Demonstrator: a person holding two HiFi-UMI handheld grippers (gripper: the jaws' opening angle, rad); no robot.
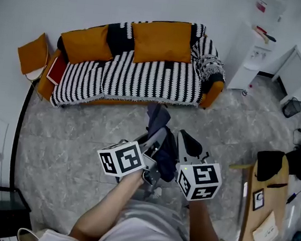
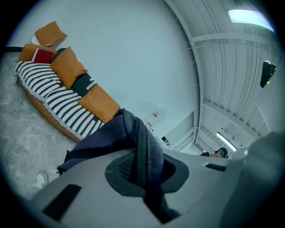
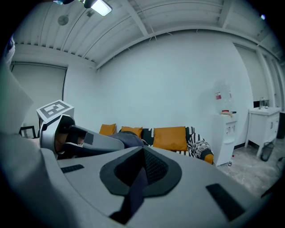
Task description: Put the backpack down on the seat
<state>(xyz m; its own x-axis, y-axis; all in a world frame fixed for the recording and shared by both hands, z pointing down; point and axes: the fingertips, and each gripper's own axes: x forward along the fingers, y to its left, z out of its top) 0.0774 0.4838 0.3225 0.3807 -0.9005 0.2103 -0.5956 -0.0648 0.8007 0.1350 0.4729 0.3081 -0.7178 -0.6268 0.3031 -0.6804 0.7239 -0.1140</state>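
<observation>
Head view: we hold the backpack (image 1: 157, 138) off the floor (image 1: 75, 131), well short of the far sofa (image 1: 144, 78); left gripper (image 2: 143, 171) and right gripper (image 3: 141, 173) each clamp nearly closed on a strap (image 2: 141, 142) to carry it.

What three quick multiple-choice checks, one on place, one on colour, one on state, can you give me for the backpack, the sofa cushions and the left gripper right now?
1. Where is the backpack relative to the sofa?
A) lying on its seat
B) held above the floor in front of it
C) behind it

2. What colour are the sofa's back cushions?
A) orange
B) green
C) white

3. The left gripper is:
A) open and empty
B) shut on the backpack's strap
C) out of view

Answers: B, the head view shows it hanging over the grey floor, short of the seat; A, the head view shows them orange; B, the left gripper view shows the jaws pinching the dark strap.
</observation>
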